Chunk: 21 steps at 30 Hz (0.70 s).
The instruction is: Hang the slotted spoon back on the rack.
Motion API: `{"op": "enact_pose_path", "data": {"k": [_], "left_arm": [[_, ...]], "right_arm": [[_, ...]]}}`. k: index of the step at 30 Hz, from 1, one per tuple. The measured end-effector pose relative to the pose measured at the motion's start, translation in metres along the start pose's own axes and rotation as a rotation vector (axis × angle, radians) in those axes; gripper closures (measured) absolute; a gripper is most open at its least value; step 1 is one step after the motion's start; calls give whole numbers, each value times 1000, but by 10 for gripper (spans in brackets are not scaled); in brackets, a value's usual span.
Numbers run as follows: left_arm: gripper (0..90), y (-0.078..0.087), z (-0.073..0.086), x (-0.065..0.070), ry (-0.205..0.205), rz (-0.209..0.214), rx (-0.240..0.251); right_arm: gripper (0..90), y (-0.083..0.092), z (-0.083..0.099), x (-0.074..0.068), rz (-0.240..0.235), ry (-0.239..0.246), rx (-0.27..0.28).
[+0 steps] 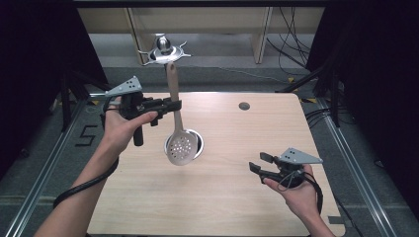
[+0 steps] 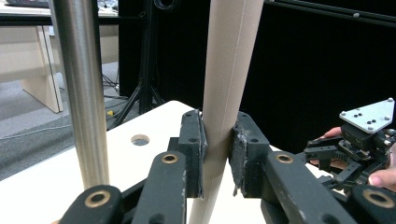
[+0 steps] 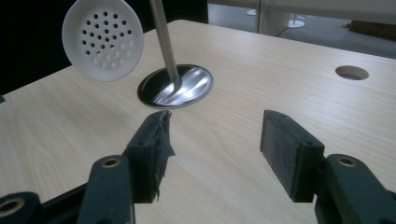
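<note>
A: High view first: the left gripper (image 1: 170, 105) is pinching the beige handle of a long slotted spoon with a round white perforated head (image 1: 181, 146). The left gripper view bears it out, both pads pressed flat on the handle (image 2: 219, 107).

B: And how does the spoon run from that grip?

A: Nearly upright. The handle rises toward twelve o'clock and the head hangs toward six, clear of the pale wood-grain counter (image 1: 232, 197). The head hovers just over a round shiny metal dish (image 1: 196, 143) set in the counter.

B: What's the steel rod beside it?

A: A polished metal pole (image 2: 86, 102) standing up from that dish, at about nine o'clock of the handle in the left gripper view, near it but apart.

B: The other hand?

A: The right gripper (image 1: 258, 163) sits low over the counter, jaws spread with nothing between them. It points toward ten o'clock, where the spoon hangs, well apart. In the right gripper view the perforated head (image 3: 102, 39) shows at eleven o'clock, beyond the dish (image 3: 175, 86).

B: So which hand matters next?

A: The left, I'd judge; it already has the spoon. Any hand-over would ask the right to travel across.

B: Any writing?

A: A black "5" (image 1: 86, 135) on the floor at nine o'clock; no brand legible.
</note>
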<state>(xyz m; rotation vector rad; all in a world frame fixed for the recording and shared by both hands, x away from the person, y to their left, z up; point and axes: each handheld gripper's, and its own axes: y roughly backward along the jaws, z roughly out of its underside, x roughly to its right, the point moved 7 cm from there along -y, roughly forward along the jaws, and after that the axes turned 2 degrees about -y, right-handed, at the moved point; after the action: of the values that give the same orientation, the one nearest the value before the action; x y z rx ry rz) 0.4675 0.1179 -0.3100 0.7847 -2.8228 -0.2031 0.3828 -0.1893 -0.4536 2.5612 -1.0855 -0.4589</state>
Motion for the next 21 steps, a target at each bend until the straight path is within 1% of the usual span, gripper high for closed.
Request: {"op": "enact_pose_path", "data": {"k": [2, 3, 4, 5, 6, 10, 11, 12, 14, 15, 16, 17, 19, 21], "left_arm": [[748, 0, 0, -1, 5, -2, 4], [747, 0, 0, -2, 8, -2, 6], [745, 0, 0, -3, 11, -3, 7], [742, 0, 0, -4, 15, -3, 10], [742, 1, 0, -4, 20, -3, 13], [739, 1, 1, -7, 35, -3, 20], [739, 1, 1, -7, 38, -6, 20], [739, 1, 2, -8, 39, -10, 19], [738, 1, 3, -10, 43, -13, 20], [737, 1, 3, -10, 44, -17, 20], [737, 1, 3, -10, 43, -19, 20], [736, 1, 3, -11, 44, -25, 19], [735, 1, 3, -12, 43, -25, 19], [732, 0, 3, -12, 47, -30, 21]], "right_arm": [[431, 0, 1, 0, 2, -11, -2], [431, 1, 1, 1, 12, -1, -8], [431, 0, 0, 3, 19, 18, 6], [432, 0, 1, 2, 11, 7, -4], [432, 0, 1, 2, 11, 7, -4], [432, 0, 1, 3, 12, 18, 1], [431, 1, 3, 0, 12, -16, -21], [431, 1, 1, 4, 18, 27, -7], [431, 0, 1, 4, 18, 28, -7], [432, 0, 1, 5, 26, 39, -2], [432, 0, 1, 5, 26, 39, -2], [431, -1, 2, 1, 3, 8, -5], [431, -1, 2, 0, 2, 0, -11], [431, -1, 2, 1, 4, 7, -9]]}}
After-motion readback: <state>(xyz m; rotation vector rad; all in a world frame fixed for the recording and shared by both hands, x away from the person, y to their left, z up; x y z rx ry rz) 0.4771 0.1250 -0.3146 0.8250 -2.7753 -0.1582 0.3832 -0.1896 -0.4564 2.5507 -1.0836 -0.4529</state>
